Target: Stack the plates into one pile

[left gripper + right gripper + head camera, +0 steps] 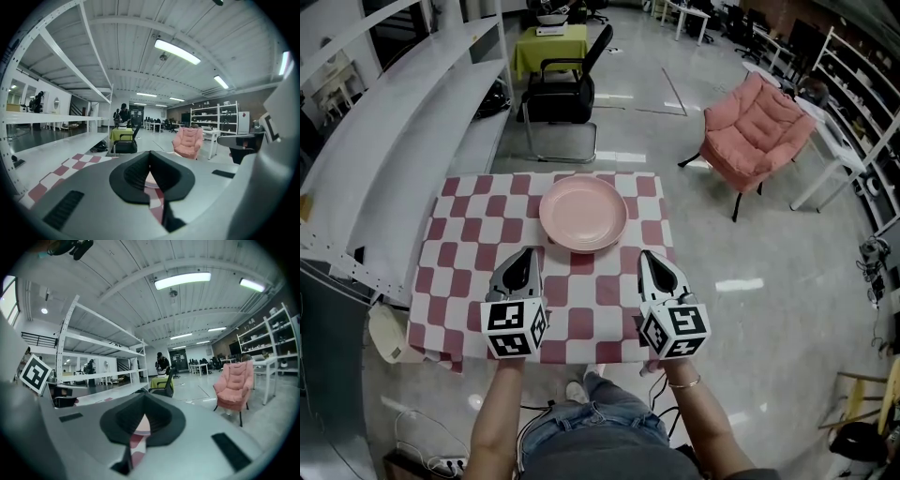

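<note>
Your plate (pixel 583 214) is pale pink, round and shallow, with a broad flat well inside a low raised rim. It sits face up and level on the red-and-white checked cloth (pixel 459 234), toward the far side and about midway between the cloth's left and right edges. Its far rim comes close to the cloth's far edge. From your head view you get one clean circular outline. Whether that is a single plate or several nested together you cannot tell — the rim gives no clear layers. In each gripper view you catch only a thin pink sliver of it, low and straight ahead.
</note>
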Motion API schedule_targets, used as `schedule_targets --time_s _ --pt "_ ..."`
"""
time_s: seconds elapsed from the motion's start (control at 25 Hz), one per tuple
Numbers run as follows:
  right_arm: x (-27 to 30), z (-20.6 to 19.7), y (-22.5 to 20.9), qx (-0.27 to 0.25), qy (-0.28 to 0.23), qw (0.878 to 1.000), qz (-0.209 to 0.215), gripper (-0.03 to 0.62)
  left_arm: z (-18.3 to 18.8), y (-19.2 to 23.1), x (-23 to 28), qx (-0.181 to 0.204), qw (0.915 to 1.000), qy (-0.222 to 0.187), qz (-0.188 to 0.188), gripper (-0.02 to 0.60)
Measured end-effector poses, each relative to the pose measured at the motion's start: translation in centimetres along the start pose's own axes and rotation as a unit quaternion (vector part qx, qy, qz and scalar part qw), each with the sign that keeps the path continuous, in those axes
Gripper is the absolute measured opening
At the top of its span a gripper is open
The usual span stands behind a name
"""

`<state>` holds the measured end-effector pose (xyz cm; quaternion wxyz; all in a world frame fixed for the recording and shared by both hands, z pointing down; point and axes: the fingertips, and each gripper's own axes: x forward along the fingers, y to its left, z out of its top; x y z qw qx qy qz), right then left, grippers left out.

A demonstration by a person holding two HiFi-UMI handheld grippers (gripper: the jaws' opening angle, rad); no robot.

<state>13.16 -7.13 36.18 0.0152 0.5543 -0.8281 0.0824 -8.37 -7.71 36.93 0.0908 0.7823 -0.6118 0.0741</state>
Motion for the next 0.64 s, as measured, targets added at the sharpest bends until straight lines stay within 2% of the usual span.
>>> schedule_targets --time_s 0.24,0.64 --pt "-1.7 0.8 0.8 -0.013 -0.011 1.0 -0.004 0.008 0.5 -0.3 -2.1 0.011 0.9999 -0.008 -0.001 0.015" --pt "-4.5 1.2 2.8 -0.017 -0.028 0.999 0.001 0.008 0.5 -0.2 -5.8 -0.002 0.9998 -0.021 -0.004 0.015"
